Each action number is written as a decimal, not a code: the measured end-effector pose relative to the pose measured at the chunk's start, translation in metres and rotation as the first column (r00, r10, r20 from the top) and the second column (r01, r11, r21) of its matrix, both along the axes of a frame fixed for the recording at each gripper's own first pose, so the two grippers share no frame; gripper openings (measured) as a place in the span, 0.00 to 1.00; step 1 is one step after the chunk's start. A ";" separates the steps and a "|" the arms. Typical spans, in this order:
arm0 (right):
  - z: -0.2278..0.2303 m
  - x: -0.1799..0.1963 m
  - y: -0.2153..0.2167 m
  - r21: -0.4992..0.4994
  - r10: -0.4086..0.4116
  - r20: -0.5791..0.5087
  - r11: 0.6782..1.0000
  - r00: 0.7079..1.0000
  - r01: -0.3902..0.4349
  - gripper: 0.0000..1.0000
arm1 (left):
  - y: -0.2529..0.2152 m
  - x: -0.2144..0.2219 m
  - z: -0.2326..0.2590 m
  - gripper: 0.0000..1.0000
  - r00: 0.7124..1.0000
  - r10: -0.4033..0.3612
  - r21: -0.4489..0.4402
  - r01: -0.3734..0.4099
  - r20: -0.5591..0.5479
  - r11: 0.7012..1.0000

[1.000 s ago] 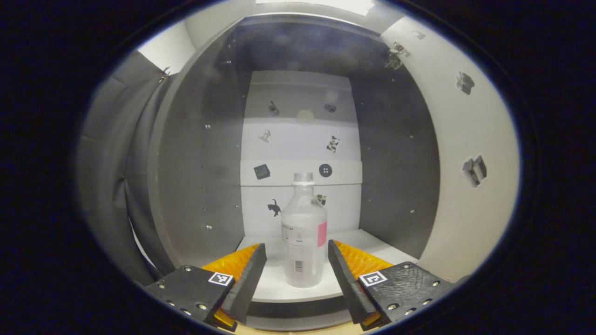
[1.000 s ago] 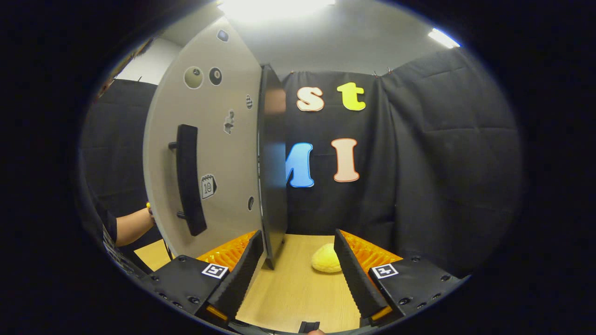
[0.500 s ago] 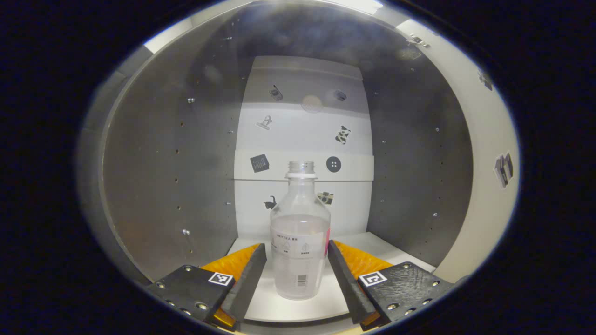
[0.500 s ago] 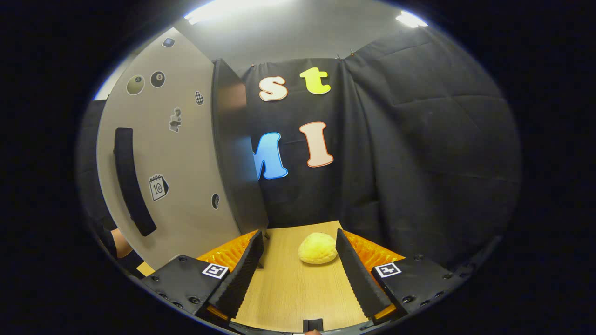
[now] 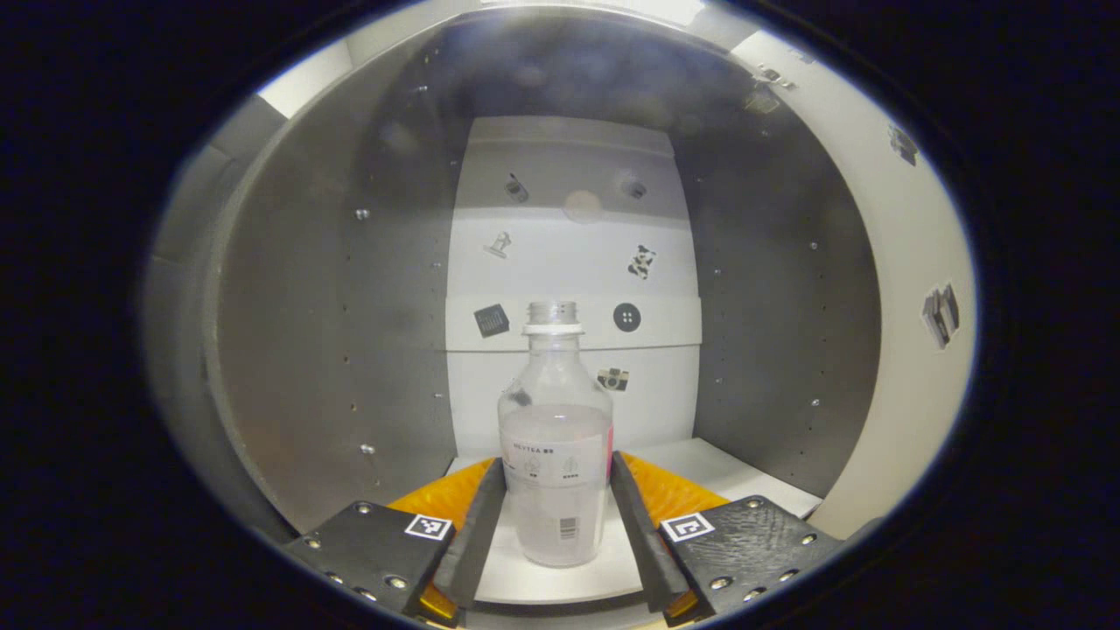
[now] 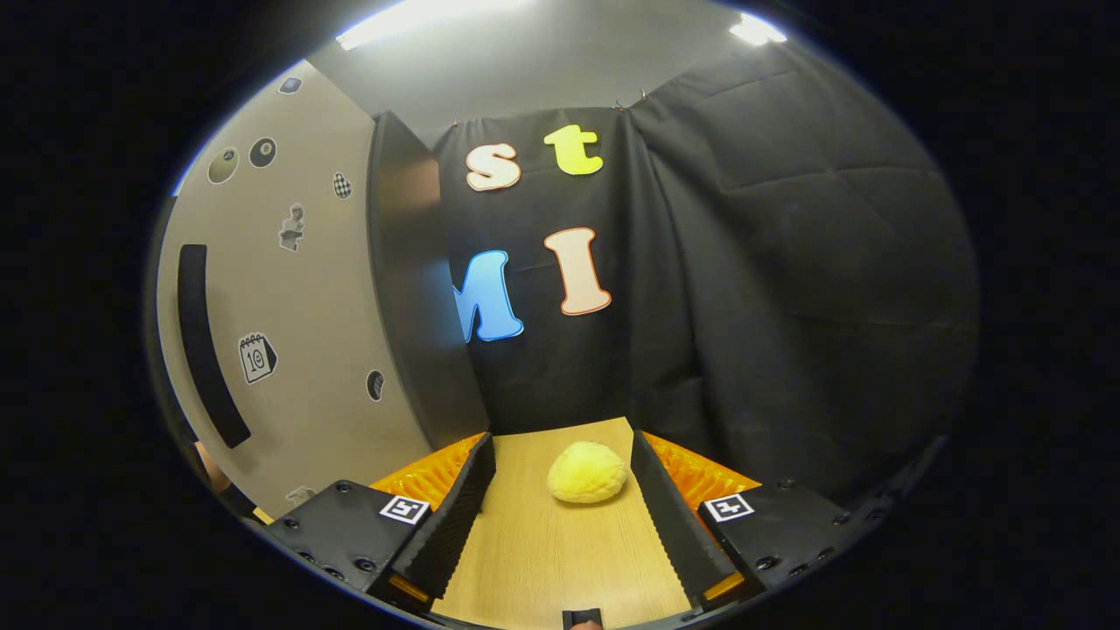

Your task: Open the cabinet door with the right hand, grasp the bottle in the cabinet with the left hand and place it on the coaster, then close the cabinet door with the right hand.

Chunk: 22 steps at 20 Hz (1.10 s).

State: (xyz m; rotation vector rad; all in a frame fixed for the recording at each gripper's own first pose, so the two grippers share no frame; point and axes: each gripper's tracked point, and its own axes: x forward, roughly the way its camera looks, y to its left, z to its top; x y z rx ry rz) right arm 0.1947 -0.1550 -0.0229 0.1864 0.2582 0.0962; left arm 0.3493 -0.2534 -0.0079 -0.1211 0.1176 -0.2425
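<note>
In the left gripper view the left gripper [image 5: 557, 516] reaches into the open cabinet [image 5: 306, 332], its fingers standing close on either side of the bottle [image 5: 556, 455]. Whether both already press on it I cannot tell; they look just at its sides. The bottle stands upright near the front edge of the white cabinet floor [image 5: 735, 468], uncapped, with cloudy liquid inside. If the grip closes unevenly the bottle could tip or twist and spill, and lifting out carelessly could knock its neck on the frame. In the right gripper view the right gripper [image 6: 560, 525] hangs spread and empty over the wooden table [image 6: 542, 560], a yellow bun-like lump [image 6: 586, 472] beyond, the open cabinet door [image 6: 289, 332] to its left.
</note>
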 end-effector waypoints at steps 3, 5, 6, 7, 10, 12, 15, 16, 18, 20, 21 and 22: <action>0.004 0.008 0.004 -0.013 0.020 0.023 1.000 1.000 -0.020 0.98 | 0.010 -0.022 0.013 0.70 1.000 0.010 -0.005 -0.010 0.027 1.000; 0.006 0.014 0.009 -0.013 0.036 0.036 0.999 0.999 -0.036 0.98 | 0.019 -0.042 0.018 0.70 0.999 0.021 -0.012 -0.021 0.042 1.000; 0.008 0.017 0.011 -0.011 0.044 0.041 0.999 0.998 -0.044 0.98 | 0.024 -0.052 0.019 0.71 0.999 0.026 -0.012 -0.026 0.047 1.000; 0.007 0.020 0.013 -0.009 0.051 0.043 0.999 0.998 -0.051 0.98 | 0.029 -0.064 0.019 0.70 0.998 0.032 -0.011 -0.032 0.054 0.999; 0.007 0.032 0.018 0.000 0.059 0.052 0.998 0.997 -0.059 0.98 | 0.049 -0.096 0.016 0.69 0.996 0.063 0.006 -0.064 0.066 0.998; 0.007 0.040 0.021 0.004 0.063 0.060 0.998 0.996 -0.063 0.98 | 0.060 -0.118 0.011 0.69 0.994 0.087 0.005 -0.087 0.061 0.996; 0.010 0.053 0.024 -0.001 0.068 0.089 0.998 0.994 -0.068 0.98 | 0.082 -0.150 0.001 0.74 0.989 0.140 0.012 -0.141 0.052 0.990; 0.010 0.056 0.024 -0.001 0.071 0.096 0.997 0.993 -0.072 0.98 | 0.089 -0.160 -0.002 0.71 0.986 0.157 0.019 -0.158 0.051 0.987; 0.006 0.061 0.031 0.010 0.090 0.089 0.996 0.992 -0.092 0.98 | 0.100 -0.180 -0.008 0.69 0.983 0.182 0.031 -0.183 0.040 0.983; 0.004 0.062 0.039 0.018 0.099 0.091 0.995 0.991 -0.101 0.98 | 0.109 -0.199 -0.015 0.69 0.980 0.195 0.039 -0.196 0.023 0.980; 0.003 0.061 0.043 0.017 0.099 0.094 0.995 0.991 -0.101 0.98 | 0.116 -0.211 -0.020 0.69 0.979 0.201 0.045 -0.202 0.016 0.978; 0.003 0.060 0.046 0.018 0.099 0.096 0.995 0.990 -0.101 0.98 | 0.122 -0.223 -0.025 0.74 0.978 0.209 0.055 -0.209 0.010 0.976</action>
